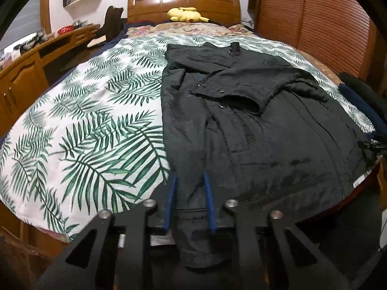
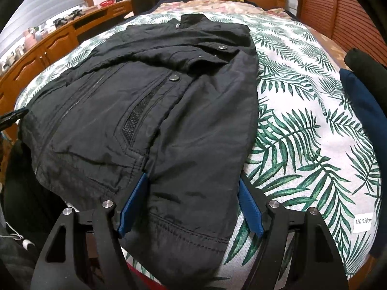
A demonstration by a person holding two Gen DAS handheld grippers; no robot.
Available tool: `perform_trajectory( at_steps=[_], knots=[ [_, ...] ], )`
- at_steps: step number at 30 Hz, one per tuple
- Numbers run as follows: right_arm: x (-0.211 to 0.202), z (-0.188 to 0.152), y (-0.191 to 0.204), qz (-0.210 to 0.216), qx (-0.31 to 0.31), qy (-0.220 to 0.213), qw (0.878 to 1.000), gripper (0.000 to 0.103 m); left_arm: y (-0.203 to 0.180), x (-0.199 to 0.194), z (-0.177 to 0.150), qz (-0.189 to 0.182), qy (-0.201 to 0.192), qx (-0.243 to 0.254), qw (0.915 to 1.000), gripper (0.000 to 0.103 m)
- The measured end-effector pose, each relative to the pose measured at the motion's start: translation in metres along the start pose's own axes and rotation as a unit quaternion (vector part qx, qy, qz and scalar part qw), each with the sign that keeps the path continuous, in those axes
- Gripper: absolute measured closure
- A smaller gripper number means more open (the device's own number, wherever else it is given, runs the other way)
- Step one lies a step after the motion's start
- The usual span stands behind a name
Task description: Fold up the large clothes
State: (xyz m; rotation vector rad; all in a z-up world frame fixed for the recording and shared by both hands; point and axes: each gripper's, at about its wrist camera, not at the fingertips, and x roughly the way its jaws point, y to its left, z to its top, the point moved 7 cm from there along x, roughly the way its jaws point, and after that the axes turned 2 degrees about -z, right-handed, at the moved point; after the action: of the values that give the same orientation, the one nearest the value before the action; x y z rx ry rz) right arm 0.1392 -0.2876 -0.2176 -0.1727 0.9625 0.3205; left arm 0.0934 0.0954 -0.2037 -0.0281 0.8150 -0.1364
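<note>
A black jacket [image 1: 254,120] lies flat on the leaf-print bed cover [image 1: 84,120], collar toward the headboard, with one sleeve folded across its chest. My left gripper [image 1: 189,175] is at the jacket's near left edge, its blue pads close together and pinching a fold of the fabric. In the right wrist view the same jacket [image 2: 145,96] spreads over the left half of the bed cover [image 2: 302,120]. My right gripper [image 2: 192,177] stands wide open over the near right corner, and the hem lies loose between its fingers.
A yellow plush toy [image 1: 186,14] rests by the wooden headboard. A wooden desk [image 1: 24,72] with clutter runs along the left. A slatted wardrobe [image 1: 314,24] stands on the right. Dark folded clothes [image 2: 362,101] sit at the bed's right edge.
</note>
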Motion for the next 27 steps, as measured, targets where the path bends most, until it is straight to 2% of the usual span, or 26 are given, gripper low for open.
perform_trajectory(
  at_steps=[2,4,5,6,9,11,14,18,24,27],
  knots=[
    [0.0,0.0,0.0,-0.001,-0.001,-0.001,1.0,0.03,-0.002,-0.005,0.004,-0.009,-0.006,0.002,0.9999,0.098],
    [-0.001,0.0,0.002,0.001,-0.004,-0.003,1.0,0.036,-0.004,-0.012,0.009,-0.014,-0.014,0.0,0.9998,0.099],
    [-0.002,0.001,0.003,0.001,-0.006,-0.005,1.0,0.041,-0.006,-0.016,0.012,-0.016,-0.017,0.0,0.9997,0.1],
    [-0.003,0.002,0.004,0.003,-0.008,-0.006,1.0,0.051,-0.008,-0.018,0.014,-0.016,-0.02,0.002,0.9997,0.1],
    [-0.007,0.007,0.009,0.014,-0.01,-0.008,1.0,0.073,-0.014,-0.026,0.026,-0.014,-0.029,0.017,0.9993,0.101],
    [-0.01,0.013,0.012,0.025,-0.014,-0.012,0.999,0.082,-0.015,-0.032,0.036,-0.013,-0.036,0.018,0.9991,0.101],
    [-0.022,0.025,0.016,0.039,-0.016,-0.033,0.999,0.086,-0.016,-0.039,0.049,-0.014,-0.043,0.018,0.9988,0.101],
    [-0.053,0.048,0.019,0.044,-0.012,-0.082,0.996,0.092,-0.022,-0.048,0.063,-0.019,-0.058,0.027,0.9978,0.101],
    [-0.079,0.076,0.023,0.063,-0.002,-0.122,0.991,0.096,-0.031,-0.077,0.085,-0.022,-0.092,0.03,0.9951,0.101],
    [-0.104,0.087,0.021,0.074,0.014,-0.158,0.985,0.097,-0.04,-0.1,0.092,-0.021,-0.111,0.043,0.9927,0.101]
  ],
)
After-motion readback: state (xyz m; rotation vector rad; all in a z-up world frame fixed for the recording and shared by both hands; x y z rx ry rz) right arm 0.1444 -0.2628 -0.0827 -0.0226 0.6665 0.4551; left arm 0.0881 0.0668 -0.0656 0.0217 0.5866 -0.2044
